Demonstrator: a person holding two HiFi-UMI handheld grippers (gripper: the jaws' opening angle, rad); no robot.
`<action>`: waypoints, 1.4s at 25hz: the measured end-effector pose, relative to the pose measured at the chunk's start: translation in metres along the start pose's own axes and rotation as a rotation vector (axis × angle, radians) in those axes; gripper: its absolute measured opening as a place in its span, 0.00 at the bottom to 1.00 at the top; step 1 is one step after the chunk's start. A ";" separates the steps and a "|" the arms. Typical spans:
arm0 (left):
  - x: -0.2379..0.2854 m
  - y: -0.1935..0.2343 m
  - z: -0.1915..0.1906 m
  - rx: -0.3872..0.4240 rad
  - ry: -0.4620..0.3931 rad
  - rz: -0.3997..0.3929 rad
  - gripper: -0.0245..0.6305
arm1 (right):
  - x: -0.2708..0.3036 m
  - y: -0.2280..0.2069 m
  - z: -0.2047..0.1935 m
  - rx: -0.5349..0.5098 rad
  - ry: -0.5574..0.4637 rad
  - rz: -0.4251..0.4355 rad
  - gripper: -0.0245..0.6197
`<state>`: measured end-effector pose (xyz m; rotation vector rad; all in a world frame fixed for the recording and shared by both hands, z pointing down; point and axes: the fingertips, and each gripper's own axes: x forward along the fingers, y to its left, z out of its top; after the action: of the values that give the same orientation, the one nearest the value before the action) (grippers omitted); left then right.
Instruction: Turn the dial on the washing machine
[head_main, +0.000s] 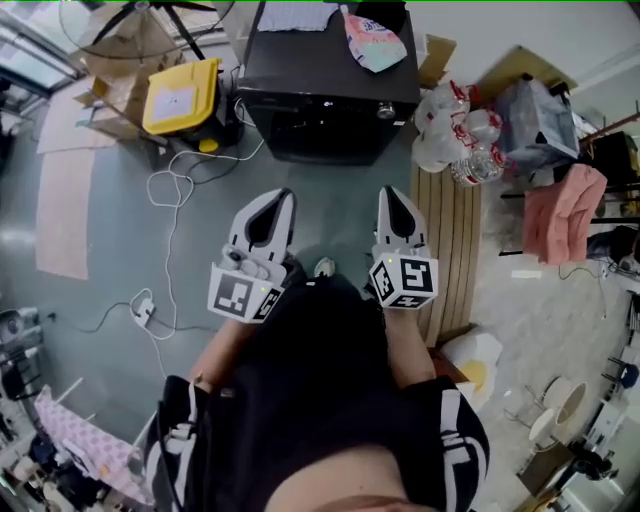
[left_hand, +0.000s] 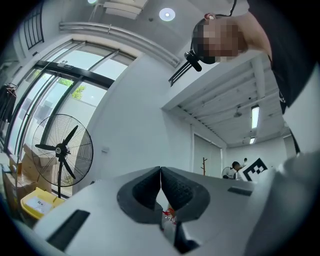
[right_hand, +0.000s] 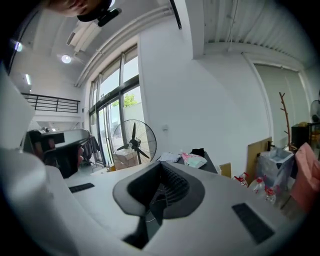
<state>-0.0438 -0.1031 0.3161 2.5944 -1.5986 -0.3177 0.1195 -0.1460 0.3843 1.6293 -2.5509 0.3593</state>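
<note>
The black washing machine (head_main: 330, 90) stands on the floor ahead of me, seen from above in the head view, with cloths lying on its top. Its round dial (head_main: 386, 112) sits at the right end of the front panel. My left gripper (head_main: 283, 196) is held in the air short of the machine, its jaws closed tip to tip on nothing. My right gripper (head_main: 393, 192) hovers beside it, below the dial and well apart from it, also shut and empty. In the right gripper view the machine (right_hand: 209, 164) shows just past the closed jaws (right_hand: 160, 165).
A yellow box (head_main: 180, 95) and cardboard sit left of the machine. A white cable (head_main: 170, 200) trails over the floor. A slatted wooden board (head_main: 455, 240), packed water bottles (head_main: 465, 135) and a pink cloth (head_main: 565, 210) lie right. A standing fan (right_hand: 134, 142) is behind.
</note>
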 end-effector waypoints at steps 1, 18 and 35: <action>-0.005 0.001 -0.003 0.001 0.008 -0.001 0.07 | -0.007 0.010 -0.001 0.003 0.000 0.007 0.08; -0.039 0.037 0.000 -0.013 0.018 -0.048 0.07 | -0.019 0.083 -0.004 0.009 -0.016 0.008 0.08; -0.039 0.043 0.000 -0.017 0.017 -0.063 0.07 | -0.014 0.087 -0.004 0.002 -0.011 0.001 0.08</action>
<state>-0.0980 -0.0878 0.3283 2.6321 -1.5043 -0.3104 0.0463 -0.0974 0.3729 1.6357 -2.5603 0.3534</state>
